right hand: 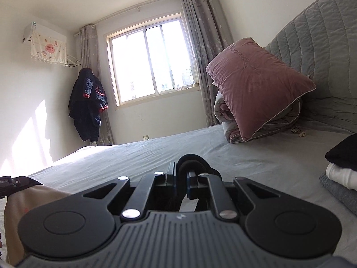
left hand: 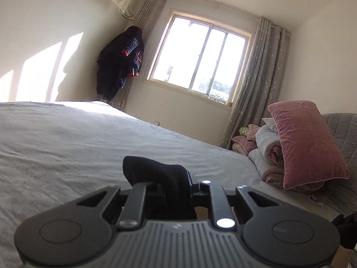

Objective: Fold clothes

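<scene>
A black garment (left hand: 156, 174) bunches up between the fingers of my left gripper (left hand: 171, 185), which is shut on it above the grey bed sheet (left hand: 67, 145). My right gripper (right hand: 181, 172) is also shut on a fold of black garment (right hand: 194, 160), held just over the sheet. The rest of the garment hangs below both grippers, out of sight. At the left edge of the right wrist view, the tip of my left gripper (right hand: 6, 182) shows with black cloth (right hand: 29, 179) beside it.
A pink pillow (right hand: 256, 84) leans on a rolled quilt (right hand: 223, 111) by the grey padded headboard (right hand: 312, 33). Folded black, white and blue clothes (right hand: 341, 169) are stacked on the bed at right. Beige fabric (right hand: 33, 203) lies at lower left. Dark coats (left hand: 120, 62) hang beside the window (left hand: 198, 55).
</scene>
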A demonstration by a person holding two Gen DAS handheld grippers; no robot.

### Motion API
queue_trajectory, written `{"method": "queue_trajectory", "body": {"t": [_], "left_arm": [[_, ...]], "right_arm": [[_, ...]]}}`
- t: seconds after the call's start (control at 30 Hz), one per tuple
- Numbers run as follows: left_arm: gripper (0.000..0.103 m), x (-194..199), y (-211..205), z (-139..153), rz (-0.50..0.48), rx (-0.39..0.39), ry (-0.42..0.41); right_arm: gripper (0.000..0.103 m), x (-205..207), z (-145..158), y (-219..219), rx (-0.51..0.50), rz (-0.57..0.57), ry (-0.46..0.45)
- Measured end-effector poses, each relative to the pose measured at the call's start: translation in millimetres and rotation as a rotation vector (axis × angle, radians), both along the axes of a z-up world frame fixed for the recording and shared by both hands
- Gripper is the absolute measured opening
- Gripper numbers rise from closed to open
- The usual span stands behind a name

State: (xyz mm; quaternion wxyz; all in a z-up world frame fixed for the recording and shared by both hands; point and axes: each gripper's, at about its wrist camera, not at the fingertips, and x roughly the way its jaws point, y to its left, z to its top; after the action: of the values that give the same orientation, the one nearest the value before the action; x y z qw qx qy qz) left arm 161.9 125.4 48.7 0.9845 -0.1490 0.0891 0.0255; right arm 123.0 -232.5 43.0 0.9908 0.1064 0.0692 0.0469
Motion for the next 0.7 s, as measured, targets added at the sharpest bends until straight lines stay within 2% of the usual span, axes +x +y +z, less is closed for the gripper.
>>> {"method": "queue_trajectory", "body": {"t": [0.27, 0.33, 0.4, 0.47, 0.5, 0.53, 0.7], "left_arm": [[0.020, 24.3, -2.8, -43.6, -0.005, 0.082, 0.151], [0.023, 27.0, 0.1, -45.4, -0.014, 0.063, 0.189], [0.040, 26.0, 3.8, -45.4, -0.030, 0.034, 0.221], [0.051, 24.9, 7.5, -45.4, -0.045, 0.006, 0.253], [0.053, 23.5, 7.8, -45.5, -0.045, 0.005, 0.269], [0.053, 22.1, 8.0, -45.6, -0.045, 0.004, 0.285], [0.060, 13.9, 9.9, -46.0, -0.049, -0.001, 0.355]], "right_arm": [[0.012, 28.5, -42.1, 2.4, -0.038, 0.024, 0.168], [0.015, 29.7, -45.7, 1.2, -0.027, 0.045, 0.222], [0.017, 28.5, -46.4, -1.1, -0.011, 0.062, 0.258], [0.030, 23.7, -45.5, -1.6, -0.001, 0.070, 0.275], [0.049, 20.4, -44.3, -2.6, 0.004, 0.072, 0.271], [0.062, 17.0, -43.1, -3.6, 0.010, 0.073, 0.267], [0.064, 5.0, -38.1, -4.1, -0.007, 0.115, 0.291]]}}
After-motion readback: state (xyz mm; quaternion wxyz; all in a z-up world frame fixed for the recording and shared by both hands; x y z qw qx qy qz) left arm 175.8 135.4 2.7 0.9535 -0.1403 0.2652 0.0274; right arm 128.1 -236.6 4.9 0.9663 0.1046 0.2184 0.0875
